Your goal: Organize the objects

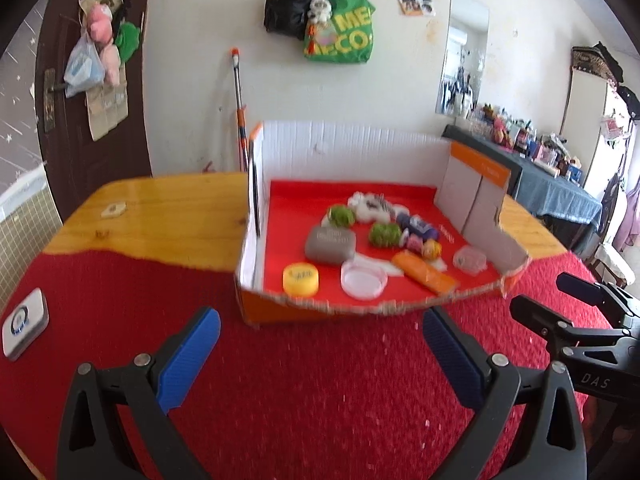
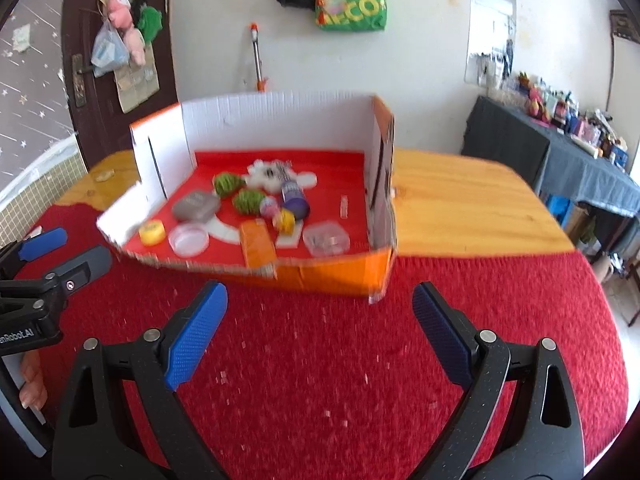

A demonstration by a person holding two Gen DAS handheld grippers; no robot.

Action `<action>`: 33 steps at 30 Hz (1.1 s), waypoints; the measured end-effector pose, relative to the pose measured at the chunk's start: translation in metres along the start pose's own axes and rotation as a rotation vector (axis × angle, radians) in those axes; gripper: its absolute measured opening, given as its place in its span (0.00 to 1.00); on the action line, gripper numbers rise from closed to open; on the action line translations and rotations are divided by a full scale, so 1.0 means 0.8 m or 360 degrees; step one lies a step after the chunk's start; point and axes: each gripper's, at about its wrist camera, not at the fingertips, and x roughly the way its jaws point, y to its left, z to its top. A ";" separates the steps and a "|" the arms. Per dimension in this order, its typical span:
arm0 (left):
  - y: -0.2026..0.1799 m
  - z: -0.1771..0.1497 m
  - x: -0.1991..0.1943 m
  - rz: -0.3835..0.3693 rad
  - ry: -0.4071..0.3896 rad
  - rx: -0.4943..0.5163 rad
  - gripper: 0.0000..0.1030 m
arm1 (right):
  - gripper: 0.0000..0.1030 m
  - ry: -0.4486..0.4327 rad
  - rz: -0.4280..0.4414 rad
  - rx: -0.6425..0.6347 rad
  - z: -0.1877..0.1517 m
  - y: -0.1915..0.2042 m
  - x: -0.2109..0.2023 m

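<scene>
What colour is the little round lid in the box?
Yellow: the small round plastic lid, clearest in the left wrist view.

We see a bright, daylit room in both views, the light coming from the window [image 1: 616, 152] at the far right, where it washes out. Motion blur softens the cardboard box [image 1: 400, 308] and the small things inside it. The fisheye bends the table [image 2: 480, 200] edge and walls, and black vignette fills the corners. Shadows stay soft and faint.

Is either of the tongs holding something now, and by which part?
Nothing is held. The left tongs and right tongs are both open over the red cloth.
</scene>
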 end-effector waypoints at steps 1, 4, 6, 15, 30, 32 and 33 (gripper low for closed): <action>0.001 -0.003 0.003 0.0003 0.0029 -0.0001 1.00 | 0.92 0.0033 -0.0002 0.0006 -0.003 0.000 0.003; 0.000 -0.013 0.017 0.0045 0.0119 0.0012 1.00 | 0.92 0.0133 0.0008 0.0032 -0.014 -0.003 0.016; -0.001 -0.019 0.029 0.0063 0.0188 0.0015 1.00 | 0.92 0.0200 -0.0007 0.0042 -0.018 -0.004 0.026; -0.008 -0.034 0.061 0.0124 0.0397 0.0044 1.00 | 0.93 0.0382 -0.0062 0.0063 -0.027 -0.008 0.052; -0.012 -0.035 0.062 0.0169 0.0398 -0.0001 1.00 | 1.00 0.0416 -0.0101 0.0067 -0.028 -0.007 0.057; -0.011 -0.033 0.064 0.0168 0.0398 -0.0002 1.00 | 1.00 0.0416 -0.0101 0.0067 -0.028 -0.007 0.057; -0.011 -0.033 0.064 0.0168 0.0398 -0.0003 1.00 | 1.00 0.0416 -0.0100 0.0067 -0.028 -0.007 0.057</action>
